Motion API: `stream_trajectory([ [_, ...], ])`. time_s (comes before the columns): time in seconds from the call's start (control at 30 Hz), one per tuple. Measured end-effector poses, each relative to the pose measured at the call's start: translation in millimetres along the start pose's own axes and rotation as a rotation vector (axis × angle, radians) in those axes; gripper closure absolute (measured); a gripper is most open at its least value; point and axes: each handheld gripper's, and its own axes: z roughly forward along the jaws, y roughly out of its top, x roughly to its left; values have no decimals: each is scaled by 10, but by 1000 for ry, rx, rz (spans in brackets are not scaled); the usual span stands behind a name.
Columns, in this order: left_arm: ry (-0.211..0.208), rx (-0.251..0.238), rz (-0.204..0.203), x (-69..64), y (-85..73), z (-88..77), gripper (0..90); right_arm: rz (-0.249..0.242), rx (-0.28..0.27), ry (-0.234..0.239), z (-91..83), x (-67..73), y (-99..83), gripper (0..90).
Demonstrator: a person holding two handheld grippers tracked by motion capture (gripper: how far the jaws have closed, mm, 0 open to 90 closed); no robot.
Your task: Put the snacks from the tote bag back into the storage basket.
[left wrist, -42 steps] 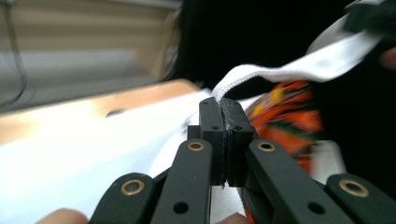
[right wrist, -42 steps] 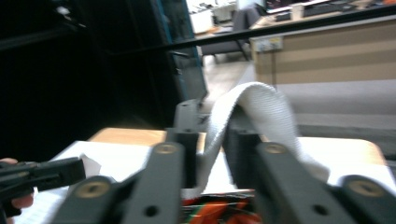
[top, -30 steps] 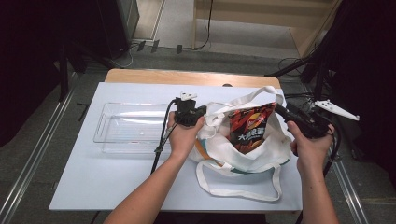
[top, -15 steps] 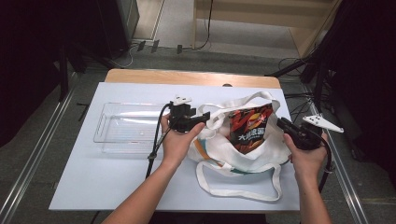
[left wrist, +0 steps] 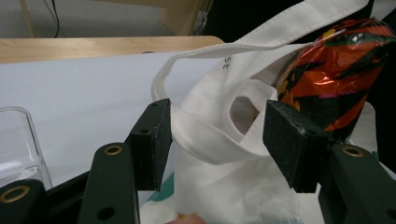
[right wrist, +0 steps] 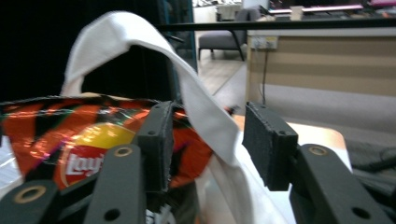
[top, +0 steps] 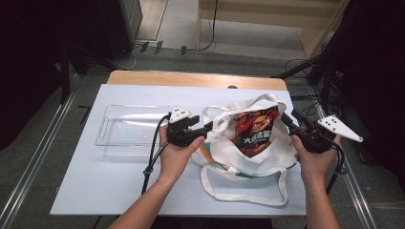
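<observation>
White tote bag (top: 248, 155) with a chip packet (top: 254, 130) standing in its mouth, right of the desk's (top: 95, 191) middle.

Left gripper (left wrist: 215, 135) at the bag's 9 o'clock and right gripper (right wrist: 205, 140) at 3 o'clock: both jaws spread, just reopened, straps loose between them; clear tray (top: 129, 129) farther toward 9.

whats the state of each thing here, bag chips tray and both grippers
tote bag: lying on the table, mouth open, one strap arched up.
chip bag: partly inside the tote bag, top sticking out.
clear tray: empty, left of the bag.
left gripper: jaws apart, bag rim fabric between them, not pressed.
right gripper: jaws apart, strap between them, not clamped.
</observation>
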Motion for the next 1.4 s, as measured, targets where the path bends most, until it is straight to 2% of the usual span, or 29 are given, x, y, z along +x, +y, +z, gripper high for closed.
stream_trajectory([
  [0.07,-5,5,-4,4,-35,-18,430,-20,6,43,32,49,24,496],
  [0.1,-14,4,-3,4,-57,-24,430,-33,11,39,51,63,29,515],
  [0.17,-21,12,8,-18,-114,-32,426,-45,38,-19,111,85,36,646],
  [0.23,-38,21,21,-59,-175,-41,418,-15,42,-55,166,53,47,828],
  [0.3,-61,26,35,-96,-218,-57,408,3,46,-67,205,27,70,900],
  [0.4,-91,20,48,-148,-251,-84,402,38,33,-73,259,-5,126,900],
  [0.5,-120,23,74,-204,-265,-92,386,38,31,-107,318,-22,176,900],
  [0.57,-102,36,101,-244,-285,-74,379,42,35,-123,371,-44,210,900],
  [0.67,-94,53,112,-256,-302,-48,379,61,35,-128,409,-72,240,900],
  [0.7,-76,65,113,-260,-314,-28,379,70,38,-119,428,-90,250,900],
  [0.73,-63,74,112,-252,-324,-3,387,85,63,-99,459,-111,244,873],
  [0.77,-61,77,106,-247,-327,8,391,78,59,-94,453,-114,235,814],
  [0.9,-49,78,96,-224,-325,8,417,94,-6,-67,303,-135,184,598],
  [1.0,-51,69,99,-224,-324,2,436,68,-35,-4,161,-151,113,507],
  [1.07,-56,68,96,-230,-326,11,443,36,-12,6,134,-140,53,458],
  [1.17,-52,75,97,-254,-338,41,452,11,23,-3,171,-120,-1,408],
  [1.23,-55,85,109,-268,-348,58,461,-23,36,-31,219,-79,-9,390],
  [1.3,-55,87,113,-279,-356,69,475,-55,17,-67,242,-14,16,374],
  [1.33,-54,93,119,-286,-364,80,484,-67,3,-71,249,6,44,372],
  [1.4,-53,102,118,-289,-374,94,516,-58,-4,-50,275,45,101,367],
])
